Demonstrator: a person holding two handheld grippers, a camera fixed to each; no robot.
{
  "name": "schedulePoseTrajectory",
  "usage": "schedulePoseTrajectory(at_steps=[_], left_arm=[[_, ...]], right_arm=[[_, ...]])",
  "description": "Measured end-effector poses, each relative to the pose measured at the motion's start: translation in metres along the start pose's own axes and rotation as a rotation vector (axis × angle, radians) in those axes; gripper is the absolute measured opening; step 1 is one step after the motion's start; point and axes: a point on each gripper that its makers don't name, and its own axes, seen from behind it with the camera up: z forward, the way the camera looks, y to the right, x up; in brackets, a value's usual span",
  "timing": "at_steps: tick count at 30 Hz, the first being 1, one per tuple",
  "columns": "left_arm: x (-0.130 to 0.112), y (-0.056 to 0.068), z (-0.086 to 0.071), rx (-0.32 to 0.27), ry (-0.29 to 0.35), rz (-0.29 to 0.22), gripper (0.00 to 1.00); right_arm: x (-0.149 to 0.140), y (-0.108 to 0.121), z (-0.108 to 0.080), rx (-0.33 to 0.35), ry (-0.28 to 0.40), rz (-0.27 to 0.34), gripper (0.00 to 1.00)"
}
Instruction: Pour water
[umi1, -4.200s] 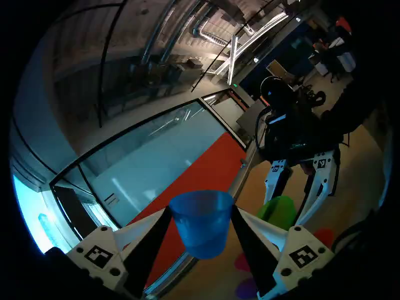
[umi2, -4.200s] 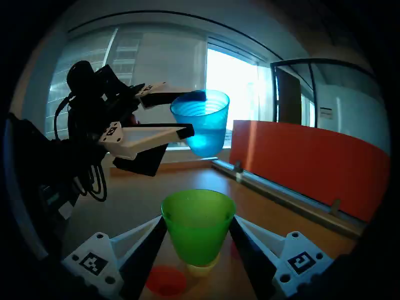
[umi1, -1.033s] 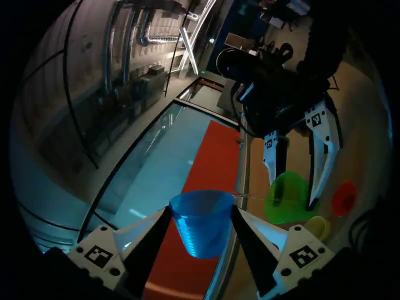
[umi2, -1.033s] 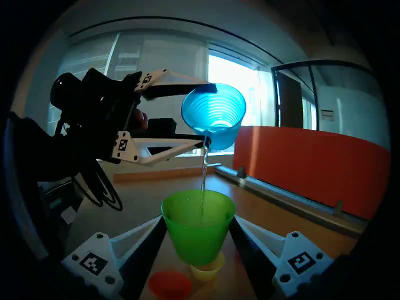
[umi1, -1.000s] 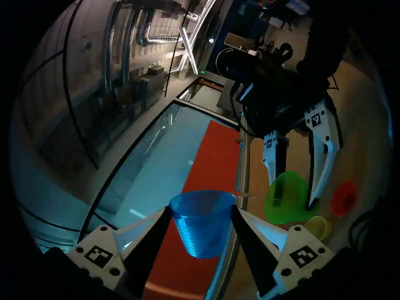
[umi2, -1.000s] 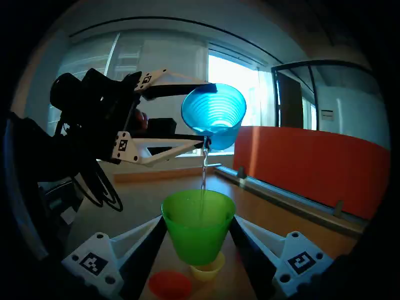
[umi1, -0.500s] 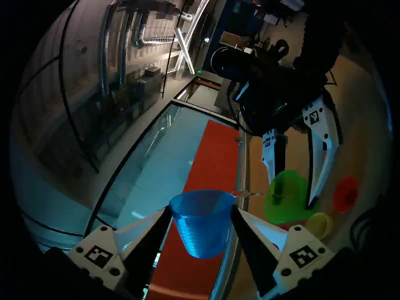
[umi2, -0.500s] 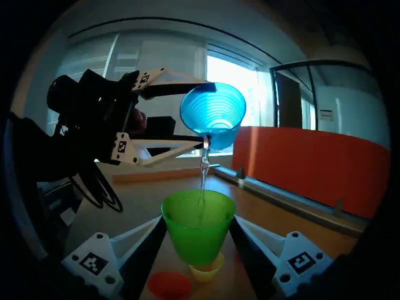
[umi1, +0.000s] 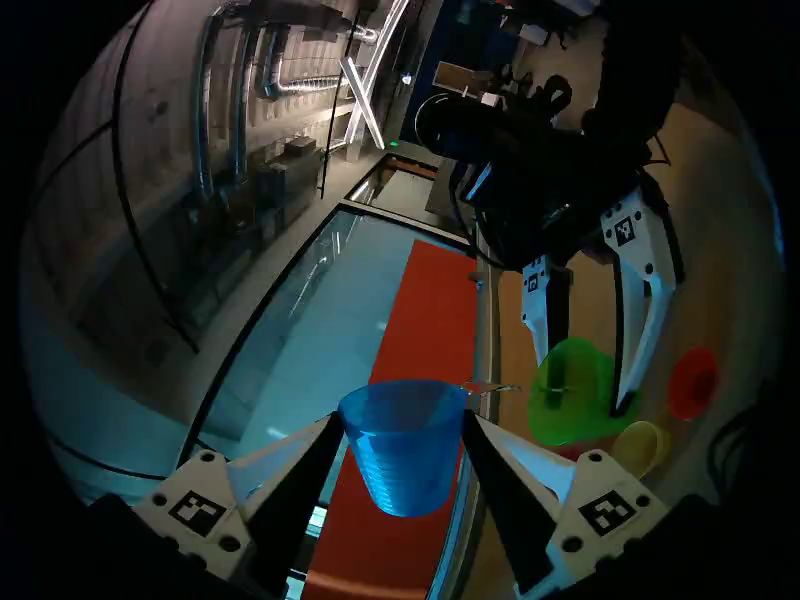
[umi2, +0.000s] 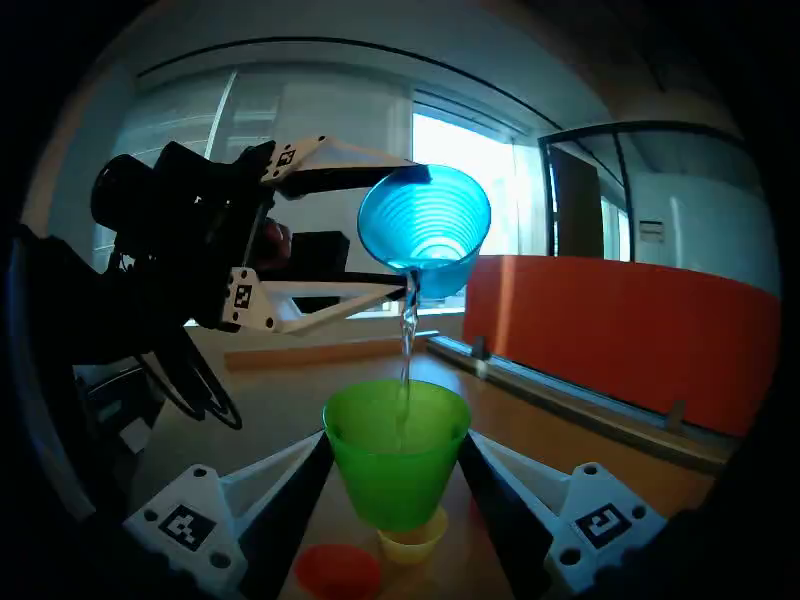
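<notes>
Water (umi2: 405, 340): one thin stream, falling from the low lip of the blue cup (umi2: 425, 230) into the open mouth of the green cup (umi2: 397, 465) directly beneath. Blue cup: in the air, tipped well over, mouth turned toward the right gripper view; clamped on both sides by the left gripper (umi1: 402, 420), fingers narrowed onto its wall. Green cup: upright, apparently held off the table (umi2: 270, 400), pinched on both sides by the right gripper (umi2: 396, 437); fill level cannot be told. Step in hand, by judgement: the pour itself, partway through. Handling notes: increase the tilt slowly, so the stream stays thin and lands near the middle of the green mouth, not on its rim; hold the green cup level and motionless; lower the blue lip closer if the stream wanders; ease the tilt back before the green cup brims. Risk: spill onto the table, where a red cup (umi2: 335, 572) and a yellow cup (umi2: 412, 547) sit just below the green one.
</notes>
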Motion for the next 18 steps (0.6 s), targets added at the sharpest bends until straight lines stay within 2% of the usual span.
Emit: schedulePoseTrajectory(at_steps=[18], left_arm=[[0.0024,-0.0057,0.0010,0.005,-0.004,0.062,0.86]], right_arm=[[0.0011,0.0006,0.0000,-0.005,0.007,-0.001,0.88]])
